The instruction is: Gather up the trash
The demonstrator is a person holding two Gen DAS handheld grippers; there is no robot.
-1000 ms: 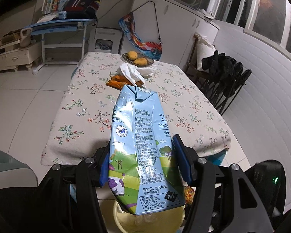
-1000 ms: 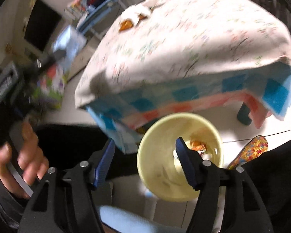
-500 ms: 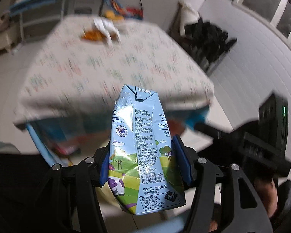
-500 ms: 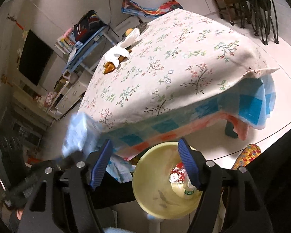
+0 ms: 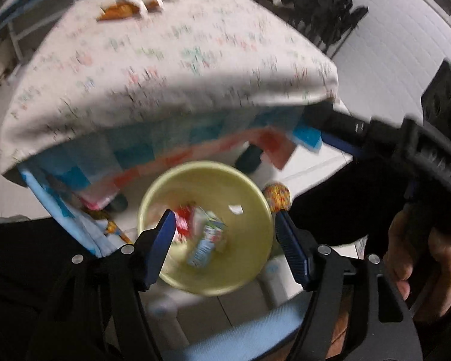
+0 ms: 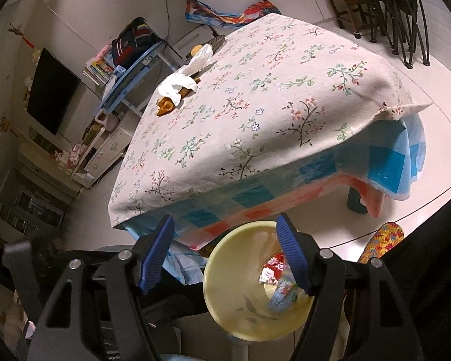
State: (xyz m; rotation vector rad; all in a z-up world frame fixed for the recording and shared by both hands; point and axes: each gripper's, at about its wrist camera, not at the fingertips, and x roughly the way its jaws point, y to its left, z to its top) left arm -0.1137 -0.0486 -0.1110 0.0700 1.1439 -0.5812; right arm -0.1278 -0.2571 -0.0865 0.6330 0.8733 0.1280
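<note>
A blue milk carton [image 5: 206, 242] lies inside the yellow bin [image 5: 255, 186], beside a red wrapper [image 5: 183, 221]. Right above the bin mouth hangs my left gripper [image 5: 224, 215]; its jaws are opening and nothing is between them. In the right wrist view my right gripper [image 6: 224, 218] stands open and empty over the near rim of the bin [image 6: 225, 270], with the carton [image 6: 281, 293] and the red wrapper [image 6: 272, 267] at the bottom. On the far part of the table lie a white tissue [image 6: 183, 81] and orange peel [image 6: 165, 106].
The table [image 6: 255, 105], under a flowered cloth, rises just behind the bin. Black folding chairs [image 6: 400, 6] stand at the back right. A colourful slipper [image 6: 381, 240] lies on the floor right of the bin. A hand [image 5: 421, 249] holds the other gripper at the right.
The left gripper tipped down over the bin and opened, and the milk carton left it and now lies in the bin. The right gripper's view steadied and shows little other change.
</note>
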